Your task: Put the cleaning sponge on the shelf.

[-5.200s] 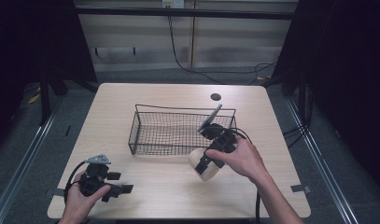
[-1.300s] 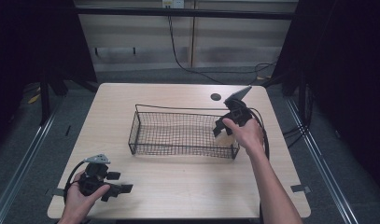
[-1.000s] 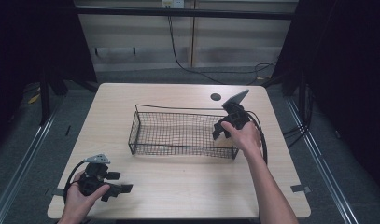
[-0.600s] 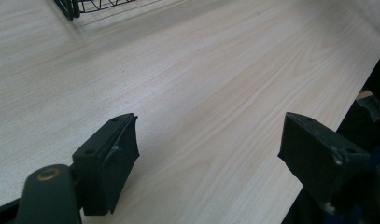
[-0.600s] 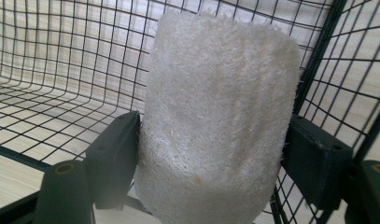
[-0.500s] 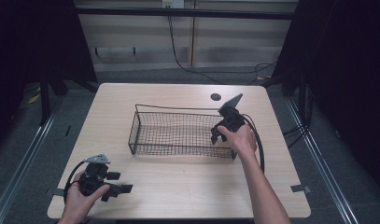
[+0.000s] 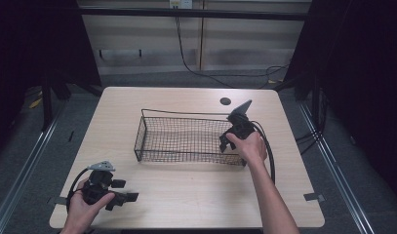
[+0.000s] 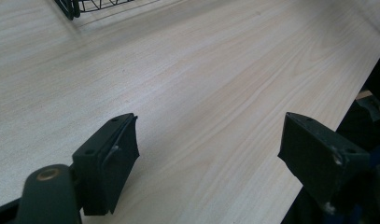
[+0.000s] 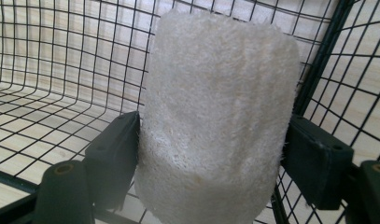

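Note:
A black wire basket [image 7: 186,139] stands in the middle of the wooden table. My right gripper [image 7: 227,144] reaches into the basket's right end, its jaws shut on a white fluffy loofah-like sponge [image 9: 215,116]. The right gripper view puts the sponge upright between the pads, inside the basket's mesh [image 9: 47,93] near a corner. At the table's near left corner my left gripper [image 7: 123,197] rests low over bare wood, open with nothing between its fingers [image 8: 108,163].
A dark round hole [image 7: 225,101] marks the table top behind the basket. The right gripper's cable [image 7: 269,146] loops beside the forearm. Bare wood [image 8: 201,84] stretches ahead of the left gripper, with the table's edge at its right.
The right hand has carried the sponge from the front of the basket, over its right end, then down into it. The left gripper has stayed still.

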`<state>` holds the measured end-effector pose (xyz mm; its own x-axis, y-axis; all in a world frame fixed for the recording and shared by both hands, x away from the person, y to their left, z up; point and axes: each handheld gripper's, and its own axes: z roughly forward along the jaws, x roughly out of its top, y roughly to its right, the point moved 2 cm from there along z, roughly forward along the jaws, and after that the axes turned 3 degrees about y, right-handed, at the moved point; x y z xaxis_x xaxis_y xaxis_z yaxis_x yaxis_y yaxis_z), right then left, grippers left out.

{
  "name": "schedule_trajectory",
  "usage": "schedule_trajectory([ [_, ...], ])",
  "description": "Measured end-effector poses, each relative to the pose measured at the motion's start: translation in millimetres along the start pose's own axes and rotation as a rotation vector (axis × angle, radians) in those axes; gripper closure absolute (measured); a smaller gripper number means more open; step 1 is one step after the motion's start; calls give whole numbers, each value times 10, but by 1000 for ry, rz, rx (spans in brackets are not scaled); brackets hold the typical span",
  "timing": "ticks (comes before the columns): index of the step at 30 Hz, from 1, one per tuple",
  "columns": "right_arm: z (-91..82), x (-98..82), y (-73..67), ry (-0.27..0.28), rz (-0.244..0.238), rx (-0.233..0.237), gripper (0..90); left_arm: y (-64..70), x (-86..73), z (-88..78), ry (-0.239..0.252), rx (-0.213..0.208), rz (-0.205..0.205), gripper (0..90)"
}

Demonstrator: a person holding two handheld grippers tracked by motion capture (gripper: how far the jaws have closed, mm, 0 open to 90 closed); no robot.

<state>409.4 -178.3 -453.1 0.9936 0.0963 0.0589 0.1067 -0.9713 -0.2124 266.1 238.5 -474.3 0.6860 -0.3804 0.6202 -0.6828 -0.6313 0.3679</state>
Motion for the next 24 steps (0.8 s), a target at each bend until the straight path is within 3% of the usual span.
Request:
schedule_trajectory([
  [11, 9, 5, -15, -12, -2, -14, 229, 8, -1, -6, 2, -3, 2, 191],
  [24, -49, -16, -15, -6, -14, 27, 176, 13, -2, -10, 11, -4, 1, 191],
])
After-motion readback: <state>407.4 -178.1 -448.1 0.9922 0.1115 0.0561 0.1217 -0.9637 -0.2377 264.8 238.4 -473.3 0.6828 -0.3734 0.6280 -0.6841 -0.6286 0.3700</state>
